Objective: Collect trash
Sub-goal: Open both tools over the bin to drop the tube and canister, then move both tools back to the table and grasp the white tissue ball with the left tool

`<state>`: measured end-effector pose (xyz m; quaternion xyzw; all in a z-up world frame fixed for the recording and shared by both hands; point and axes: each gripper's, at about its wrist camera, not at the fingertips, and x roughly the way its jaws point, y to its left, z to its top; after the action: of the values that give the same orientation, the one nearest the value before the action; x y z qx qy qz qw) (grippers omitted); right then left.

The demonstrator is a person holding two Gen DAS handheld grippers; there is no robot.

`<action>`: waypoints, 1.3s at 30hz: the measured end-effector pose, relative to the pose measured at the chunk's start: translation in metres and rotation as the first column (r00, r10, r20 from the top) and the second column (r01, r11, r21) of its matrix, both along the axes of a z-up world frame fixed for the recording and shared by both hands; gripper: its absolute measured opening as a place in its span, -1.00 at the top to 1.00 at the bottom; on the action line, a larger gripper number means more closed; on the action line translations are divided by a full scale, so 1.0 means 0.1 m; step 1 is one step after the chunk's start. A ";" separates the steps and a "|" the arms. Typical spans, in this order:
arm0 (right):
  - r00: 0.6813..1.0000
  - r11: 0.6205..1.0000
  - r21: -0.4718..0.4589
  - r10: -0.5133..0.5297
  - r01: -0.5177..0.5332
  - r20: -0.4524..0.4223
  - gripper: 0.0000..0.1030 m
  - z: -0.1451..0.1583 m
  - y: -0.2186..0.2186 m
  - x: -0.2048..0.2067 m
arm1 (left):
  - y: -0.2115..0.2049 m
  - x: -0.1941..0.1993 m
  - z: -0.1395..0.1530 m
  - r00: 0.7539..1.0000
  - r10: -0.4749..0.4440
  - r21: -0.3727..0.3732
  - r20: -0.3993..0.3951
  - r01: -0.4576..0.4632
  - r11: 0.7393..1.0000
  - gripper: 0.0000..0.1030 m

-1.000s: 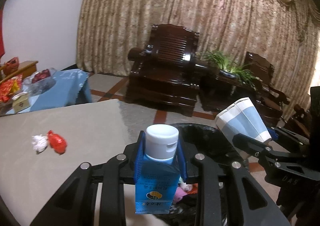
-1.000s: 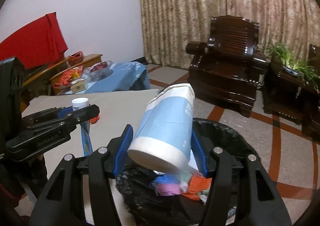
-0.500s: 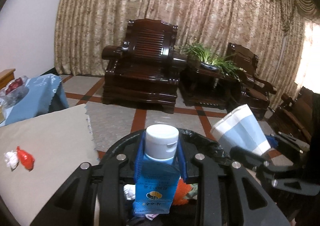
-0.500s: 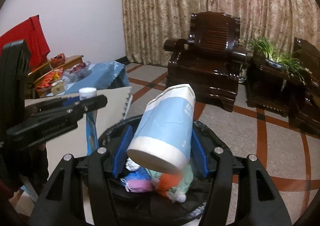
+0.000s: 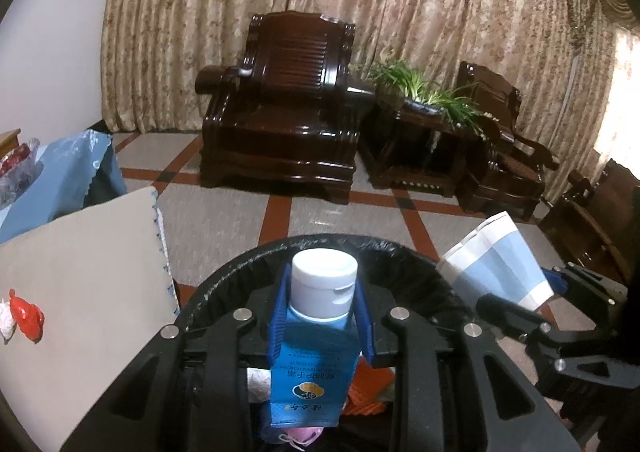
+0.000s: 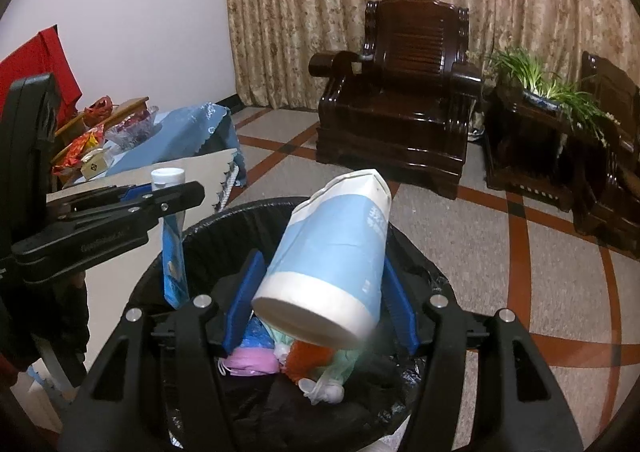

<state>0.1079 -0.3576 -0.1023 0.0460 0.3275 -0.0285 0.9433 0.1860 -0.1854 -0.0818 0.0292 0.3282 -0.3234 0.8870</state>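
Note:
My left gripper (image 5: 322,312) is shut on a blue tube with a white cap (image 5: 316,356) and holds it over the black-lined trash bin (image 5: 248,264). My right gripper (image 6: 320,304) is shut on a blue and white paper cup (image 6: 332,252), tilted, above the same bin (image 6: 224,220). The bin holds several pieces of trash, pink, orange and white (image 6: 304,364). In the right wrist view the left gripper (image 6: 168,200) with the tube (image 6: 174,252) is at the bin's left rim. In the left wrist view the cup (image 5: 496,264) is at the right. A red wrapper (image 5: 26,318) lies on the beige table.
The beige table (image 5: 80,272) is left of the bin. A blue-covered table (image 6: 172,136) with snacks stands behind it. Dark wooden armchairs (image 5: 280,108) and a plant stand (image 5: 420,132) line the curtain across the tiled floor.
Both grippers have moved off the table side to above the bin, and look down into it more. Both keep their hold on tube and cup.

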 end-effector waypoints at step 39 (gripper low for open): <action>0.994 0.994 0.044 0.094 -0.097 0.058 -0.90 0.39 0.84 0.13 | 1.41 -0.22 0.18 0.964 0.256 -0.018 0.072 -0.256 0.967 -0.88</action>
<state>0.1207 -0.2739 -0.0633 0.0531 0.3033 0.0255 0.9511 0.1637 -0.0439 -0.0641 -0.0052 0.2949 -0.2062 0.9330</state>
